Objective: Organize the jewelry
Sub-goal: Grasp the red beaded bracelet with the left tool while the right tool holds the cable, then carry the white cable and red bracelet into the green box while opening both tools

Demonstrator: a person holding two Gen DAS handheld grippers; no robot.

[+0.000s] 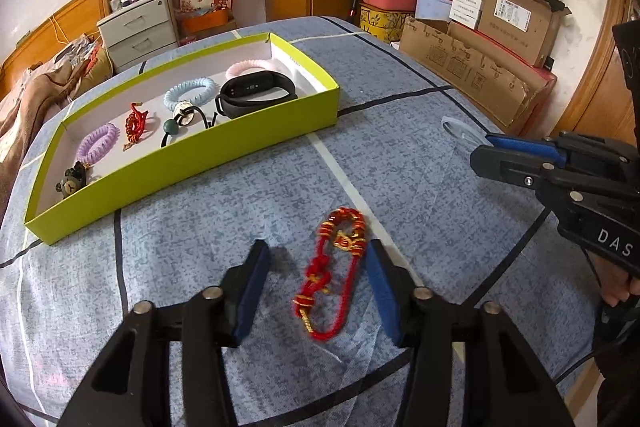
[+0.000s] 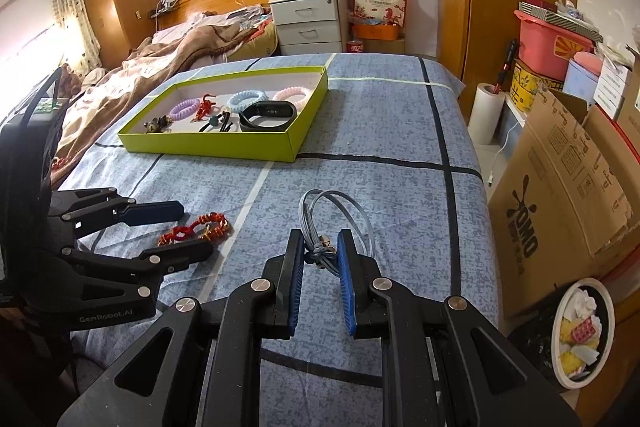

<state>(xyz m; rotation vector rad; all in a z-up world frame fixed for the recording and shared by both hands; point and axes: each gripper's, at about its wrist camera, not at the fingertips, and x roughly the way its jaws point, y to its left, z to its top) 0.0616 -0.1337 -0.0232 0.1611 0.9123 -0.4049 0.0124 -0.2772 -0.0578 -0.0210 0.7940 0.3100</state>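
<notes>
While laid flat on blue patterned bedspread [image 1: 400,163]: red-and-gold knotted bracelet [image 1: 332,271], between pads of left gripper [image 1: 316,263], jaws apart, right pad just beside gold beads, left pad clear; contact with cord not determinable. Grey cord bracelet [image 2: 340,215], loops lying on bedspread, knotted end with small bead between pads of right gripper [image 2: 320,255], jaws narrowed around knot; whether pads press it, cannot tell. Green tray [image 1: 192,163], farther back on bedspread, white inside, holding: purple coil tie [image 1: 98,143], red knotted charm [image 1: 136,121], blue coil tie [image 1: 190,91], pink coil tie [image 1: 250,67], black fitness band [image 1: 256,95], black cord with green bead [image 1: 170,127], small bear figure [image 1: 72,179] at near corner. Cardboard boxes [image 1: 472,67] beside bed, right. Drawer unit [image 1: 138,27] beyond, left.
</notes>
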